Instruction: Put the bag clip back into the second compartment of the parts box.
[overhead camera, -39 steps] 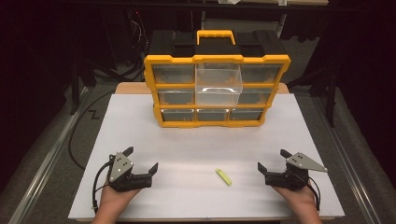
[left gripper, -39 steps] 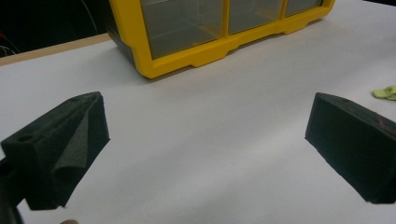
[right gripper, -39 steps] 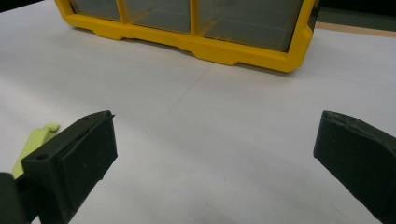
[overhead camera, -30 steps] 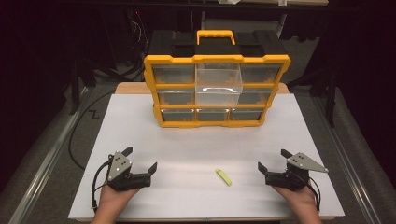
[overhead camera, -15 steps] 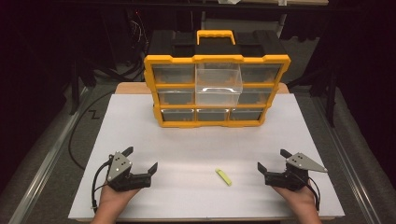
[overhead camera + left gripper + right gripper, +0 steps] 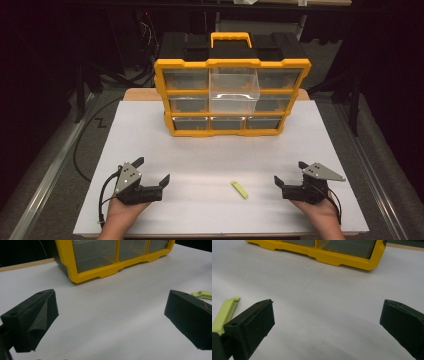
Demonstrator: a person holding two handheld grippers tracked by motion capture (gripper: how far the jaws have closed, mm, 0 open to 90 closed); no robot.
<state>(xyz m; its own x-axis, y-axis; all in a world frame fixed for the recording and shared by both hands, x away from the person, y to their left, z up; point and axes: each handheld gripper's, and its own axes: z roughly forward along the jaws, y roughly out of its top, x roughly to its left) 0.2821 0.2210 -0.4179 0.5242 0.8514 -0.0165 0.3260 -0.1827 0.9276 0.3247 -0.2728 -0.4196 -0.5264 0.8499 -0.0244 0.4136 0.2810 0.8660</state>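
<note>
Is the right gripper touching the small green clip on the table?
Apart. The high view shows bare white table between the right gripper and the green clip.

Drawer organizer [image 6: 232,97] sits at far side of white sheet [image 6: 200,150], well ahead of both grippers. Clip [image 6: 239,189] lies betw. left gripper [image 6: 151,171] & right gripper [image 6: 290,172], nearer the right one, on sheet.

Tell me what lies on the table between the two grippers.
In the high view, a small yellow-green clip lies on the white table between the left gripper and the right gripper, nearer the right one. Both grippers' jaws stand open and empty.
</note>
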